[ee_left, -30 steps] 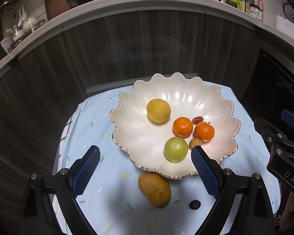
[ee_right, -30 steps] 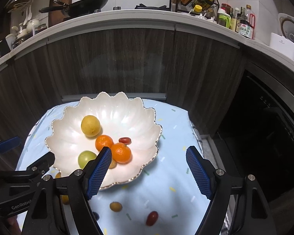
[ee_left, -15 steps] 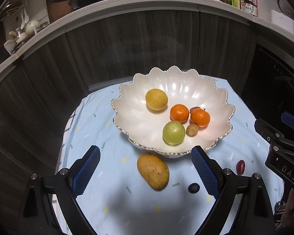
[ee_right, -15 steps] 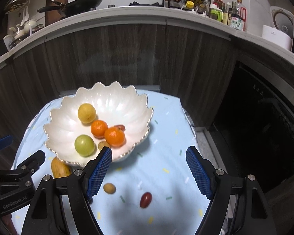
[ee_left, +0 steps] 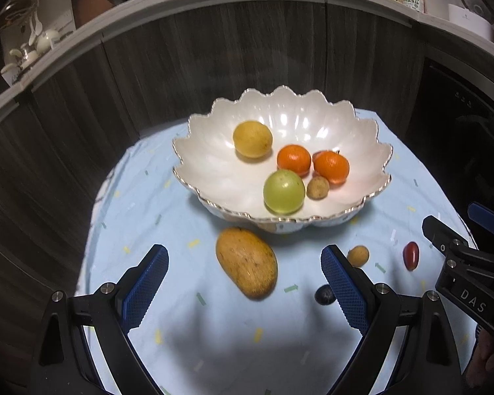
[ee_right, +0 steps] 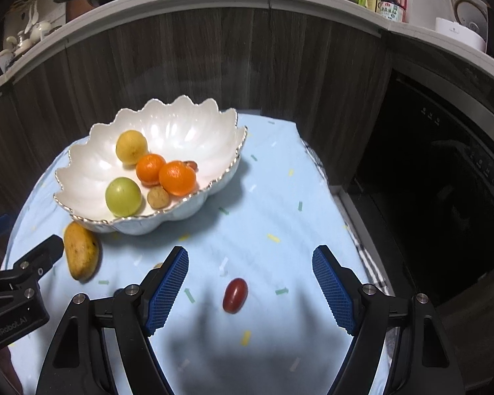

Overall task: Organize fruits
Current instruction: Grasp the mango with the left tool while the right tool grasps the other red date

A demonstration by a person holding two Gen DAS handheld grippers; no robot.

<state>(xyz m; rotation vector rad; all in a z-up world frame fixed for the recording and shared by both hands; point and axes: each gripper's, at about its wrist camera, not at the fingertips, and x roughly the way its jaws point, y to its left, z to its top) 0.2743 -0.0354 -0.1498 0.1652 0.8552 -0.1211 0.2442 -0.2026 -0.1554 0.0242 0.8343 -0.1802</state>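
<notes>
- Left gripper (ee_left: 243,283): jaws wide apart, nothing between the pads. Lower centre of the left wrist view, over the blue tablecloth (ee_left: 141,204).
- Mango (ee_left: 246,261) lies on the cloth between the left gripper's fingers, not touched, just below the bowl (ee_left: 214,184).
- Right gripper (ee_right: 250,283): jaws also spread wide, empty. Lower centre of the right wrist view.
- Red grape tomato (ee_right: 235,295) on the cloth between the right gripper's fingers, clear of both pads.
- Bowl, white and scalloped, centre of the left view. It holds a lemon (ee_left: 252,139), two oranges (ee_left: 294,159), a green fruit (ee_left: 284,191) and a small brown fruit (ee_left: 317,187).
- Loose on the cloth, lower right of the left view: another small brown one (ee_left: 358,255) and a dark berry (ee_left: 324,295) beside the left gripper's right finger.
</notes>
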